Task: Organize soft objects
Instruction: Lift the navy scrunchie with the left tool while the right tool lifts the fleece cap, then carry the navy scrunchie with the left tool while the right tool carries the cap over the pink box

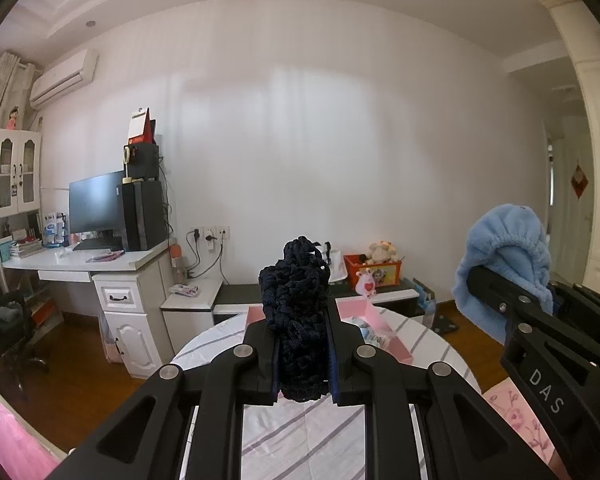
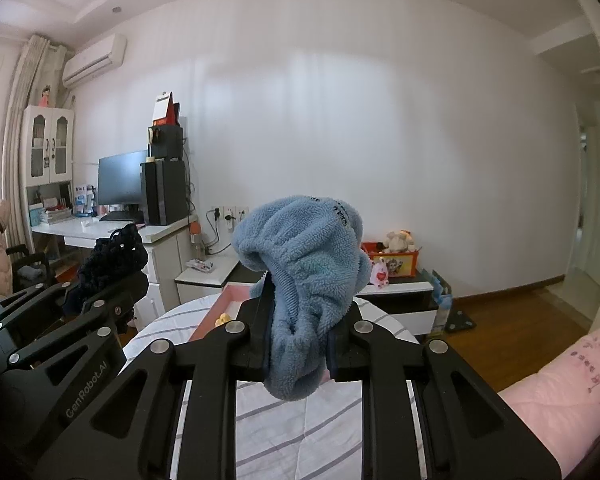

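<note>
Left gripper (image 1: 302, 344) pinches a dark knit (image 1: 296, 300), right gripper (image 2: 300, 344) pinches a blue fleece (image 2: 304, 264), both raised near the pink box (image 1: 380, 320), likely for sorting.

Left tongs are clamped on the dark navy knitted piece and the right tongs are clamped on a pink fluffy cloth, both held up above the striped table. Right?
Not quite: the fluffy cloth in the right tongs is light blue, not pink, as the right wrist view shows. The left tongs do clamp the dark navy knitted piece above the striped table.

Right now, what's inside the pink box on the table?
The pink box shows pale blue-white items and, by the right wrist view, something small and yellow; both grippers and their cloths hide the rest.
</note>
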Demonstrator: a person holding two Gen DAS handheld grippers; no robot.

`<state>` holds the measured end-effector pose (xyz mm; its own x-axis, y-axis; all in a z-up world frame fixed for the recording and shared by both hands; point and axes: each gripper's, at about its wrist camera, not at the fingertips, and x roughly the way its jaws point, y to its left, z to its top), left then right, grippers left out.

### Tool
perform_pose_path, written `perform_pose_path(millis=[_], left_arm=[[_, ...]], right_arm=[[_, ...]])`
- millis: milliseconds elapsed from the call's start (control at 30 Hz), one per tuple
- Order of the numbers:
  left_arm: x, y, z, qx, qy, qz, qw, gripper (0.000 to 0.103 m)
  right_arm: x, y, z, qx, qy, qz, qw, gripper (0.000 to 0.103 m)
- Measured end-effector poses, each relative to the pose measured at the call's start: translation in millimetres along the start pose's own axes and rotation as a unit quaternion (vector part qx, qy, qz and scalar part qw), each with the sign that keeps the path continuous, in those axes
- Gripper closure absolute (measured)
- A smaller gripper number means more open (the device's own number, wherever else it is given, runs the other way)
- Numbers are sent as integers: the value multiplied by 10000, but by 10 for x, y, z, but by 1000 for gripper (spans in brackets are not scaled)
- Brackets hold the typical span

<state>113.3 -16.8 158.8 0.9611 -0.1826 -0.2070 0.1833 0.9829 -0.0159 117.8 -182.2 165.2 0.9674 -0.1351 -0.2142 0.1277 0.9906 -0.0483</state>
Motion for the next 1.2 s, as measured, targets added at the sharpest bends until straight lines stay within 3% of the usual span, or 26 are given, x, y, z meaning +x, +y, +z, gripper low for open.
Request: perform_pose_path(millis=[433,667,1200], left_arm=[[395,-14,66,-64,375,-14,9993,89],[807,-25,172,-84,763,9,9970,89],[2464,-82,740,-206,1768,77,9840,89]], right_arm=[[403,-10,-79,-7,509,-21,9987,85],[750,-80,-203,104,910,-33,9958,85],[1721,-227,-509,221,1795,-35,9835,85]])
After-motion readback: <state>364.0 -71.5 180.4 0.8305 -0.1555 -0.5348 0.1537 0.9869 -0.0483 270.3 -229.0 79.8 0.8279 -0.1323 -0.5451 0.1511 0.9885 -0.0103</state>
